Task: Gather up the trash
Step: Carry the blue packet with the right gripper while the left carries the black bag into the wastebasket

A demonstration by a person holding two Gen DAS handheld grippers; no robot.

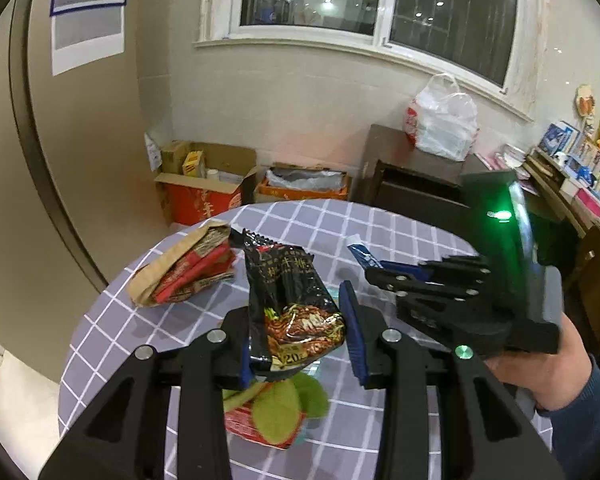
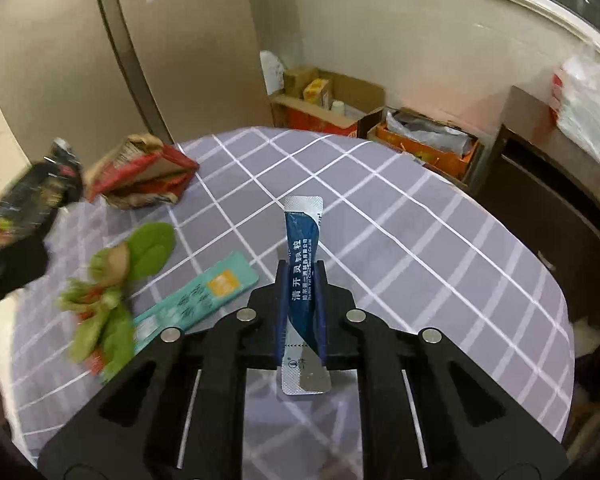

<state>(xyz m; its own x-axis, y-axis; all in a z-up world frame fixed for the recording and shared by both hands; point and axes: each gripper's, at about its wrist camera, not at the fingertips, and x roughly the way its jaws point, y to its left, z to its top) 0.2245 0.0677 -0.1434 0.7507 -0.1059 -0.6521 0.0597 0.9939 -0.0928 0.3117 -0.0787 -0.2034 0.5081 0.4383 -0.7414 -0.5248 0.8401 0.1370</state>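
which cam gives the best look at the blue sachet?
Right wrist: the blue sachet stands full length, print readable, pinched between the right tongs. Left wrist shows only its tip poking past those tongs.

The left hand-held gripper (image 1: pixel 300 332) is tilted downward, jaws part-closed on a wrapper. The right hand-held gripper (image 2: pixel 301 304), in a hand (image 1: pixel 540 364), pinches a sachet.

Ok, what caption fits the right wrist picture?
Right gripper pinches a blue sachet above the checked tablecloth.
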